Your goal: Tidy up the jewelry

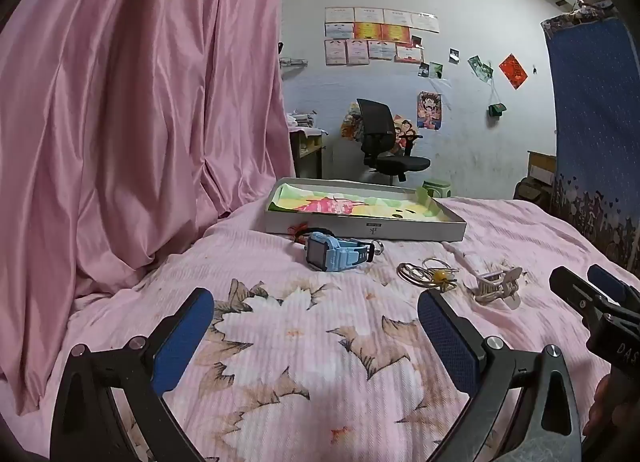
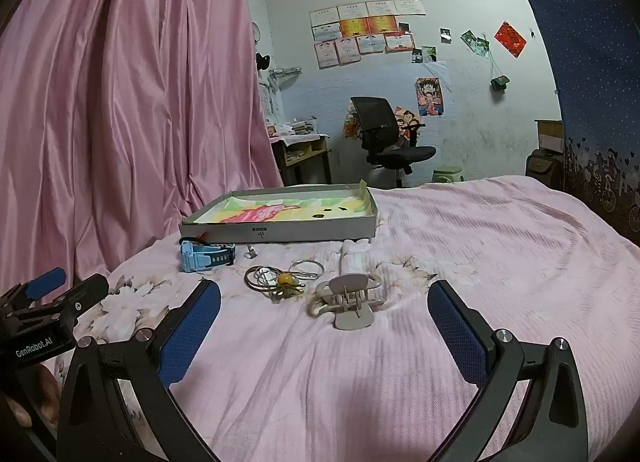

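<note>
Nothing sorted: your box [image 2: 280, 230] held no jewelry; watch [image 2: 206, 258], bangles [image 2: 280, 276], clip [image 2: 350, 298] lay on bed [image 2: 480, 262]. Both grippers' jaws released, empty.

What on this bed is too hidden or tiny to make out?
- Red and black cord: left view, mostly behind the blue watch.
- Small ring: right view, too small to make out.
- Tangled bangles: both views, count unclear.
- Box floor: wall hides its near strip.

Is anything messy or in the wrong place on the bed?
Yes. The blue watch, bangles and hair claw lie loose on the bedspread, while the box behind them holds no jewelry. Nothing looks broken.
</note>
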Demonstrator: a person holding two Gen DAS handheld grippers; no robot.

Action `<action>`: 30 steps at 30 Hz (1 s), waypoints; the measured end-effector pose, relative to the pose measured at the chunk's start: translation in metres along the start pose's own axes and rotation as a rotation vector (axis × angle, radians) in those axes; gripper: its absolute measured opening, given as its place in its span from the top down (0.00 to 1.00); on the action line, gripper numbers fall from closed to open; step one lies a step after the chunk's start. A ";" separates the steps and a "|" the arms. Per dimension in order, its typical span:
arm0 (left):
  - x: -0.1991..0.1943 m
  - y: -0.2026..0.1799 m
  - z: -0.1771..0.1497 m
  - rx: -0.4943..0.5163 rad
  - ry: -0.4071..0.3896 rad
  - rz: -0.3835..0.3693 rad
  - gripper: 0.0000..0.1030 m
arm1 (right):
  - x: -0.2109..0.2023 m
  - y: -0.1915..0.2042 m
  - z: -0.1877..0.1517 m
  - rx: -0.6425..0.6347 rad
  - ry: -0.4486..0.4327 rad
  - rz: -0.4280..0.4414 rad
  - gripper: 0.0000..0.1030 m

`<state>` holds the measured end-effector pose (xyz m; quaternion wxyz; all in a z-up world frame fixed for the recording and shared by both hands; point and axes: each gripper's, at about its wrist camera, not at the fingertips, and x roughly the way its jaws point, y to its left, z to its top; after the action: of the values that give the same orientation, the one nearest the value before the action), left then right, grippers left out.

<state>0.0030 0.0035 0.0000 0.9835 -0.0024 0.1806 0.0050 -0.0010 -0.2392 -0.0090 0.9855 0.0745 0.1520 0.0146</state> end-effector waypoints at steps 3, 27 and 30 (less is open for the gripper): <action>-0.002 -0.004 -0.001 0.019 -0.012 0.003 0.00 | 0.000 0.000 0.000 0.001 -0.001 0.000 0.01; -0.002 -0.004 -0.001 0.023 -0.012 0.001 0.00 | -0.001 0.000 0.000 0.005 0.001 0.006 0.01; -0.002 -0.003 -0.001 0.023 -0.012 0.002 0.00 | -0.001 0.000 0.000 0.005 0.001 0.005 0.01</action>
<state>0.0010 0.0005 0.0001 0.9846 0.0091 0.1746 0.0041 -0.0017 -0.2394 -0.0091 0.9851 0.0776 0.1524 0.0168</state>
